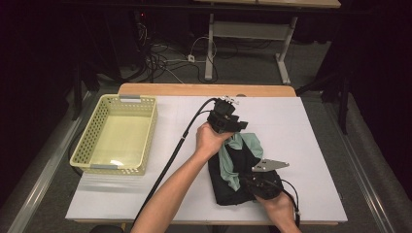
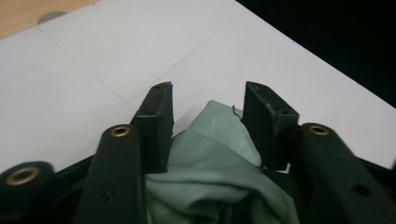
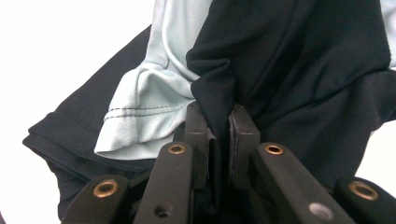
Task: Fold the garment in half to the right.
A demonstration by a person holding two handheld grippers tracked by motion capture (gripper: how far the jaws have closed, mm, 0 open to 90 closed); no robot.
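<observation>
We're looking at a lab or test room here, nothing homely about it: a plain white work table [image 1: 291, 126] stands alone on grey carpet [image 1: 252, 68] with dark surroundings. Behind it, a tangle of cables [image 1: 160, 60] runs across the floor to a wall-style socket block [image 1: 191, 58], beside the metal legs of another bench [image 1: 211, 43].

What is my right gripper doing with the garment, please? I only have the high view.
Observer: The right gripper is shut on a black fold of the garment.
Operator: Is the left gripper gripping too?
Observer: No, the left gripper has its jaws apart, with pale green cloth loose between them.
Operator: Is anything beside the right jaws?
Observer: A pale green hem with dark stitching lies just beside them.
</observation>
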